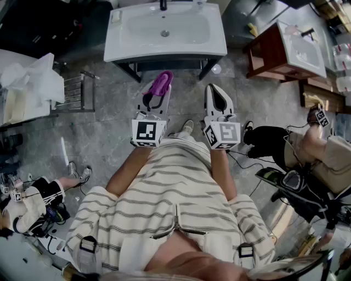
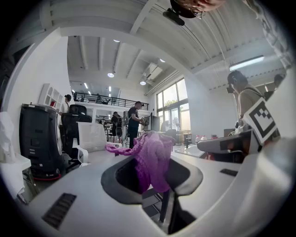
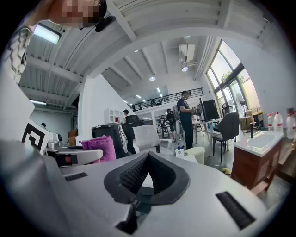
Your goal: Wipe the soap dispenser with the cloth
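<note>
Two grippers are held out side by side, about level, over a grey tiled floor (image 1: 109,126), each with its marker cube nearest the person's striped shirt (image 1: 170,192). The left gripper (image 1: 159,89) has its jaws closed on the purple cloth (image 2: 155,157). The cloth is bunched between the pads, hangs down through the gap and spills out past the tips, with one loose strand trailing to the left in the left gripper view. The right gripper (image 1: 219,101) has its jaws pressed together with nothing between them (its own view shows the ribbed black pads meeting at their tips).

Straight ahead of both grippers, and clear of them, stands a white washbasin (image 1: 137,38) on a dark frame, with a dark tap (image 1: 163,4) at its far edge. A small pale item (image 1: 116,16) sits on the basin's rear left corner, too small to tell whether it is the soap dispenser. To the right stands a second basin on a wooden cabinet (image 1: 266,55). In the right gripper view a small bottle with a blue top (image 3: 179,150) shows low down beyond the jaws, near a white chair (image 3: 145,135).
</note>
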### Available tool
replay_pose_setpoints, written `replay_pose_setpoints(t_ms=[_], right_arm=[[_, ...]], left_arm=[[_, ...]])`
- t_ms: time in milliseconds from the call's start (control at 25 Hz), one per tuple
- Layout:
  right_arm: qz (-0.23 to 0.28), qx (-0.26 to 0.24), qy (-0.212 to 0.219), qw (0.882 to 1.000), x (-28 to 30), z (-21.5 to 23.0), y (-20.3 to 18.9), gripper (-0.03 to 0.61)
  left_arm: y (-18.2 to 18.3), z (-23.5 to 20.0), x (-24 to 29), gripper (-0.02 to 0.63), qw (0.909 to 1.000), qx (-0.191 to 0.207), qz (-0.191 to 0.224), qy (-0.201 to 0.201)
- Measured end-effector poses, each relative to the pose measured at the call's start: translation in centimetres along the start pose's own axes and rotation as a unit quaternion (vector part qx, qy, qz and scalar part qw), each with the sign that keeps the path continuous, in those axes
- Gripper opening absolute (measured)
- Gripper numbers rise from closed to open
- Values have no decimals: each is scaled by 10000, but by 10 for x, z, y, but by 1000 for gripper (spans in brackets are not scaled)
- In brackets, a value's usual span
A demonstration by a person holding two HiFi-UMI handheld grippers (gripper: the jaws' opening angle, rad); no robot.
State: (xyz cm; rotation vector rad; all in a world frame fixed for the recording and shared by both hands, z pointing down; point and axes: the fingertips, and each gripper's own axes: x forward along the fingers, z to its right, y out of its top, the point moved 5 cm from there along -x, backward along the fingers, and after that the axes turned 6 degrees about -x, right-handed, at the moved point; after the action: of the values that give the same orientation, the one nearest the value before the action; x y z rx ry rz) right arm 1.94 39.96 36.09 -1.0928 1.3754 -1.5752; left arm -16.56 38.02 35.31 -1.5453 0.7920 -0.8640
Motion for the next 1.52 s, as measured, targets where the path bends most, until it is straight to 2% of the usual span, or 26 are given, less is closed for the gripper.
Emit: replay_pose_setpoints(t_ms=[360,560,640,800,1080,1240,1520], right_arm=[[131,-50,48,9999,9,17,3,0],[325,76,433,9985,-18,76,-2,0],[365,16,580,9976,-21,81,-3,0],[286,59,643,9975,-5,76,-4,0],[213,58,619,9978,35,95,-10,0],[215,-95,644,9976,74,105,-1,0],[220,-180,556,9980,163,134,28,0]], left_arm=[[-4,7,17,127,10000,-32,49,33],[-10,79,39,127,9997,127,79,195],[-11,92,43,127,9996,187,56,196],[-10,81,53,127,9996,195,23,182],[-18,57,92,127,9999,-43,-18,157],[-10,33,128,127,9998,-47,86,170],[15,-17,215,127,9998,-137,156,-30]])
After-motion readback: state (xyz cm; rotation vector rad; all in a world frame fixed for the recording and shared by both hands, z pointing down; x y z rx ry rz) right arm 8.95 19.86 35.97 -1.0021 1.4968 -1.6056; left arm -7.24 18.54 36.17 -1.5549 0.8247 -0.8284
